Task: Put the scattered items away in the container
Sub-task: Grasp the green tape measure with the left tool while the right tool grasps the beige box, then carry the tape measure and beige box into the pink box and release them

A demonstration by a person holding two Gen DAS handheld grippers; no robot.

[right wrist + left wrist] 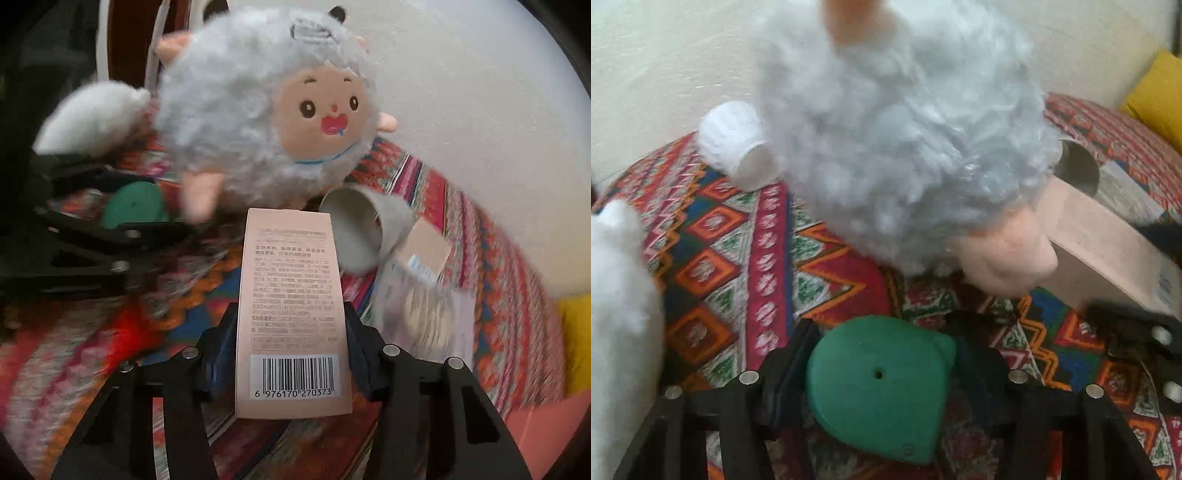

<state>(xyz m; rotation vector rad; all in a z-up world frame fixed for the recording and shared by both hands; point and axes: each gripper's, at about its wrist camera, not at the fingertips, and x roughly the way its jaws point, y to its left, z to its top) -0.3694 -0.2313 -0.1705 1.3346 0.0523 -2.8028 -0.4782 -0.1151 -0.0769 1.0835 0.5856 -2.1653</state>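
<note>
Nearest the right wrist camera, the right gripper (293, 354) is clamped on a pale pink carton (293, 314), its barcode end toward the lens and its far end pointing at the plush sheep (258, 110). In the left wrist view the left gripper (882, 373) is closed on a green rounded object (879, 387), which fills the space between the black fingers.

Both hands look loaded, so the step in hand appears to be carrying picked items toward wherever they belong. No bin or basket can be made out in either view, so where the container lies cannot be told. The next move probably calls for swinging each gripper over the container's mouth before the fingers part, and for keeping the long carton from knocking the sheep.

Just beyond the carton a grey paper cup (365, 229) lies on its side, mouth toward the camera, with a small brown box (424, 254) and blurred papers beside it. A second white plush (92, 114) sits to the sheep's left.

Everything rests on a patterned cloth (738, 258) in red, orange, green and blue. Behind it stands a plain pale wall (665, 55), and a yellow cushion (1156, 92) shows at the far right edge.
</note>
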